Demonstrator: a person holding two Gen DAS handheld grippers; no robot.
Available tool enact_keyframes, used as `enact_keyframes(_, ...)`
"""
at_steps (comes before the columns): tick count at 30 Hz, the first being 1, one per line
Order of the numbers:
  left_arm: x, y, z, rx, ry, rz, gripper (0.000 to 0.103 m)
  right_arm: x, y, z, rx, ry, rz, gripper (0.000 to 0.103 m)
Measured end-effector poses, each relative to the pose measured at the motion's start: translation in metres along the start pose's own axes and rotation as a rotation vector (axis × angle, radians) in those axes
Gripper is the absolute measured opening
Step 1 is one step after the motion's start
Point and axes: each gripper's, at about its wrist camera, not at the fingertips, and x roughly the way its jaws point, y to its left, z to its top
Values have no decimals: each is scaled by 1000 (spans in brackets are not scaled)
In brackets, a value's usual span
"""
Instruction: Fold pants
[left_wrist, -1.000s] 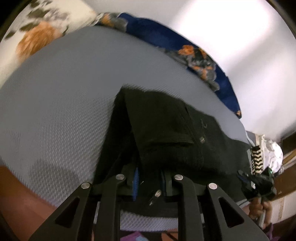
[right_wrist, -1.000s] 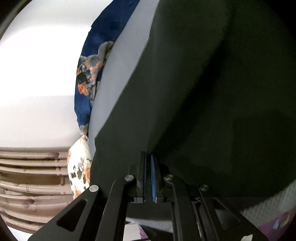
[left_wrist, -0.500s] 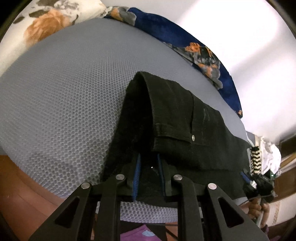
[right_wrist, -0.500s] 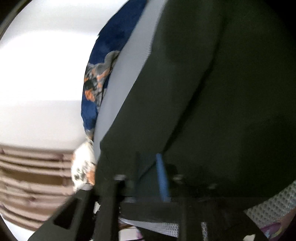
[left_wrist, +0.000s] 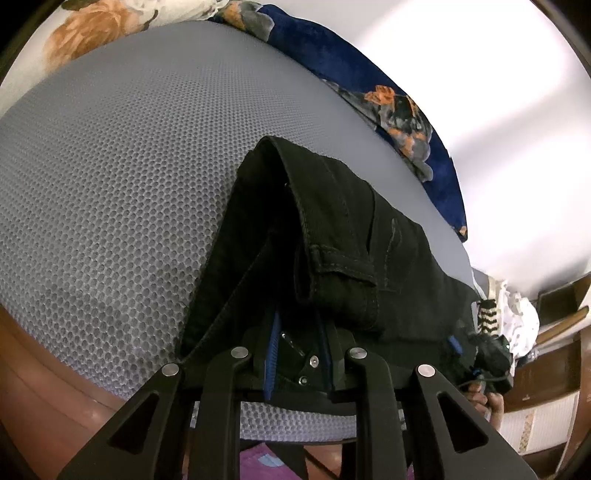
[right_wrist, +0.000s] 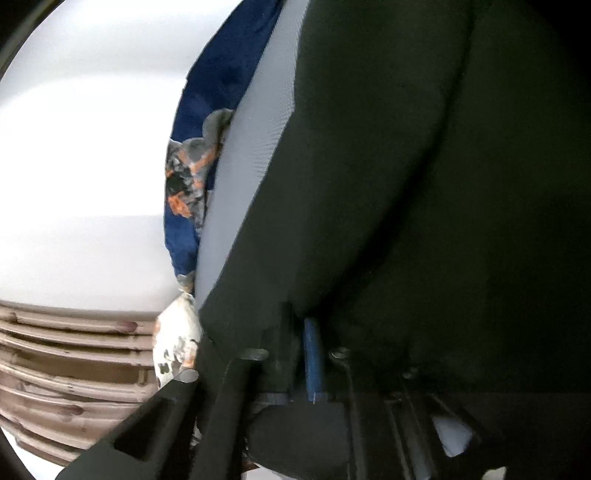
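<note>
Black pants (left_wrist: 354, 243) lie folded on the grey mesh mattress (left_wrist: 122, 177), near edge at 6 o'clock. Left tongs (left_wrist: 299, 354) clamp the waistband edge; right tongs (right_wrist: 303, 354) shut on the fabric, likely pinning the fold aligned.

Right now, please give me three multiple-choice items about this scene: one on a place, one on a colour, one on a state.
1. The pants lie on:
A. a grey mesh surface
B. a wooden floor
C. a white sheet

2. The pants are:
A. blue
B. black
C. red

3. The pants are:
A. spread flat in one layer
B. hanging on a hook
C. folded over in layers

Answers: 1 A, the grey mesh surface shows all around them. 2 B, the cloth is black in both views. 3 C, one layer with a seam lies over another above the left tool.
</note>
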Motion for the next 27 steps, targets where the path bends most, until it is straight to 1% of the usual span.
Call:
enact_keyframes(3,-4,2,0,-3,-4,-1,28,-5,4,-4,-19,-19,10,6)
enact_keyframes(8,-15,1,-2,8,-12,-27,29,-21,16,-8,-42,-40,46,6)
enact_keyframes(9,-18,1,-3,13,-12,-31,31,-26,20,-10,-39,-47,62,6)
enact_keyframes(11,-26,5,-8,9,-20,-40,39,-31,24,-13,-42,-49,76,6)
enact_keyframes(13,-33,11,-13,-13,-35,-80,63,-33,25,-17,-37,-40,91,6)
enact_keyframes(15,-40,15,-16,-37,-50,-117,64,-34,28,-22,-31,-25,105,6)
enact_keyframes(17,-44,10,-18,-25,-50,-134,66,-36,31,-28,-33,-17,120,6)
enact_keyframes(18,-45,7,-19,-9,-50,-116,70,-37,33,-30,-42,-14,124,6)
enact_keyframes(19,-44,5,-21,10,-47,-84,72,-38,33,-31,-43,-11,126,6)
enact_keyframes(20,-42,5,-22,14,-38,-75,72,-38,32,-32,-36,-9,127,6)
enact_keyframes(21,-39,5,-23,5,-25,-79,72,-39,31,-33,-24,-5,132,6)
enact_keyframes(23,-31,11,-27,-45,11,-84,72,-40,30,-34,-11,-4,137,6)
enact_keyframes(25,-27,16,-30,-79,12,-86,72,-45,34,-37,-14,-4,146,6)
enact_keyframes(27,-19,15,-31,-103,31,-94,72,-51,39,-42,-43,-6,141,6)
